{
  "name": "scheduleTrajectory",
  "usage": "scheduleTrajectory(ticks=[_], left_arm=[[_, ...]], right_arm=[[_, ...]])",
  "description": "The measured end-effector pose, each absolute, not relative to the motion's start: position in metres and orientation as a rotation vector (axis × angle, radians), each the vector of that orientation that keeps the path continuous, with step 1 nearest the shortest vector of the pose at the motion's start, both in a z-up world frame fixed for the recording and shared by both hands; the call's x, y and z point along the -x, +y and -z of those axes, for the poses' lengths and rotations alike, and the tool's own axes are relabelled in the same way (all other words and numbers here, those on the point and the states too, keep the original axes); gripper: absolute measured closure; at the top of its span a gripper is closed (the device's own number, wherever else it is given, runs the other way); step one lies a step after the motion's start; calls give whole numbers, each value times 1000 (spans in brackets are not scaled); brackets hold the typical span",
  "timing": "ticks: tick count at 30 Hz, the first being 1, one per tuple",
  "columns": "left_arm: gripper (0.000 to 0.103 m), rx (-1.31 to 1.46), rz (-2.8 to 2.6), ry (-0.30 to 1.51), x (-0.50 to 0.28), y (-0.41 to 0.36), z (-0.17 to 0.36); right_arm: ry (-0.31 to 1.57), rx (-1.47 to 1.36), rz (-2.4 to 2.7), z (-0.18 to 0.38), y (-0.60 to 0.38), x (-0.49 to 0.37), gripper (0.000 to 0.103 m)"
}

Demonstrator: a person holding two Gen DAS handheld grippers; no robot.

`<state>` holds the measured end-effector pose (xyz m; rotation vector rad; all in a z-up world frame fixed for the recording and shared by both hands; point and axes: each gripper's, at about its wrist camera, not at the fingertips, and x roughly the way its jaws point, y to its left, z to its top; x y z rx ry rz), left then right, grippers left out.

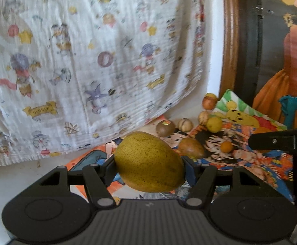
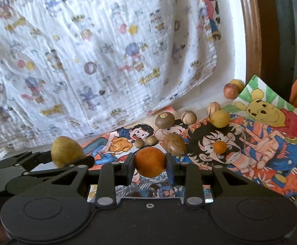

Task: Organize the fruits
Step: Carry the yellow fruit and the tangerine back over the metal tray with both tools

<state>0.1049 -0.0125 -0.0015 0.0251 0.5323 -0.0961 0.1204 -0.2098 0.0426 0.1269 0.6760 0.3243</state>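
My left gripper (image 1: 148, 165) is shut on a large yellow-green pear (image 1: 148, 162), held above the cartoon mat (image 1: 250, 155). From the right wrist view the same pear (image 2: 65, 151) shows at the left, clamped in the left gripper. My right gripper (image 2: 150, 163) is shut on an orange fruit (image 2: 150, 162). Loose on the mat lie a brown pear-like fruit (image 2: 174, 144), a kiwi with a sticker (image 2: 164, 119), a small orange (image 2: 219, 147), a yellow lemon (image 2: 220, 118) and two small brown nuts (image 2: 145, 141).
A white cartoon-print cloth (image 2: 87, 51) hangs behind the mat. Two striped pale fruits (image 2: 188, 116) and reddish fruits (image 2: 231, 89) lie near the back right corner. A wooden frame (image 2: 254, 30) rises at the right. A Winnie-the-Pooh picture (image 2: 266, 110) covers the mat's far right.
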Motion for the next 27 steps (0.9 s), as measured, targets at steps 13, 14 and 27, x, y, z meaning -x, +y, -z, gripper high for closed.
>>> scheduleTrajectory(ticks=[13,14,27], left_arm=[[33,-41,145,519,-36,-45,-7],[33,-39,148,523,-32,-47,-5],[33,-35,178,617,-3,-54,30]], right_arm=[[641,-155,-298,-55,-240,-40,70],[643,-157,-296,-54,-242,-35,70],[718,-175,-255,-20,-258,0,70]])
